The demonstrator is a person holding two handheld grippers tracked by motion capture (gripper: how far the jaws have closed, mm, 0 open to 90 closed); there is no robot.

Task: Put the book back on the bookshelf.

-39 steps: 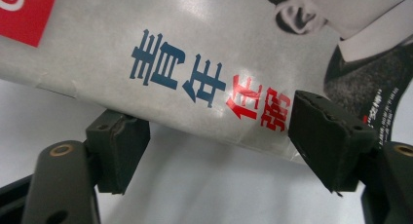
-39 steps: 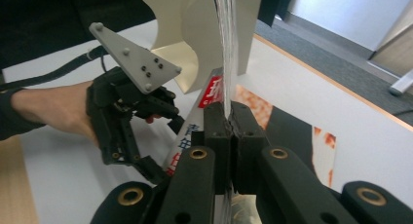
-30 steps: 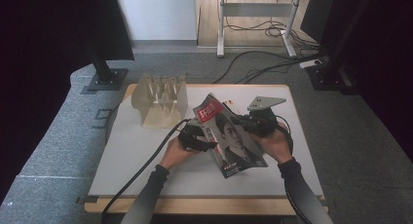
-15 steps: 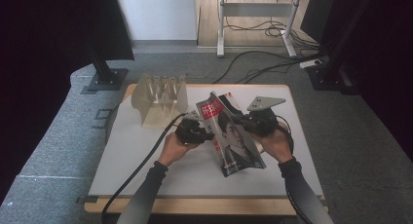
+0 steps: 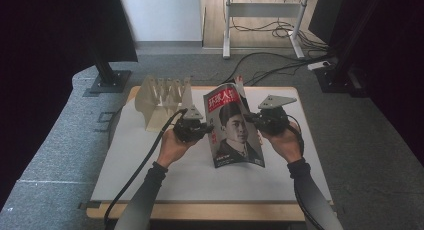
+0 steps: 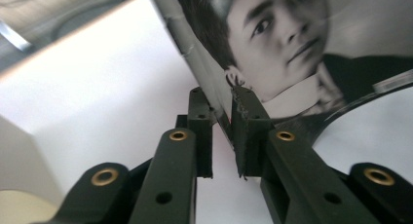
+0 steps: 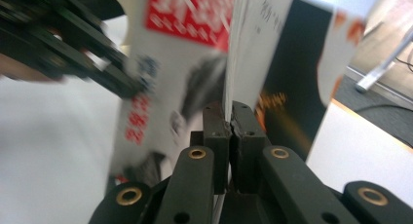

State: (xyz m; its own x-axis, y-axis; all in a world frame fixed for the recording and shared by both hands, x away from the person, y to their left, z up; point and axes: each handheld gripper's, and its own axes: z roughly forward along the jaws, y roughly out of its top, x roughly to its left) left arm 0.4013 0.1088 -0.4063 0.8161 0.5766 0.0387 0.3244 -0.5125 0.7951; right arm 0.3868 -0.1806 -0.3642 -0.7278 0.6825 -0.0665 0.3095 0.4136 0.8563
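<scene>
Presently the magazine (image 5: 233,126) stands nearly upright above the middle of the white surface (image 5: 150,165), cover toward the person, held from both sides. The left gripper (image 5: 207,130) has its jaws narrowed onto the cover's left edge; they have just been closing, and the left gripper view shows that edge (image 6: 225,118) between the two pads, with the pads at or almost at the paper. The right gripper (image 5: 248,117) is clamped thin on the opposite edge; the right gripper view shows the pages (image 7: 229,87) pinched tight between its jaws.

A grip on each side edge looks meant to keep the floppy booklet from sagging or fanning open while it is carried on end. The slotted rack (image 5: 162,100) stands at the far left of the surface, just behind the left gripper, and is judged the likely destination, which would account for the upright hold.

Points that cannot be settled:
- Whether the magazine's lower edge rests on the surface or hangs clear; from above it appears close to it, no more.
- Whether the left pads press fully; a thin gap remains visible lower down between the jaws.
- The back cover and inner pages are turned away.
- The right gripper view is blurred, so print on the cover is unreadable there.
- The rack's slots cannot be checked for contents from this angle.
</scene>
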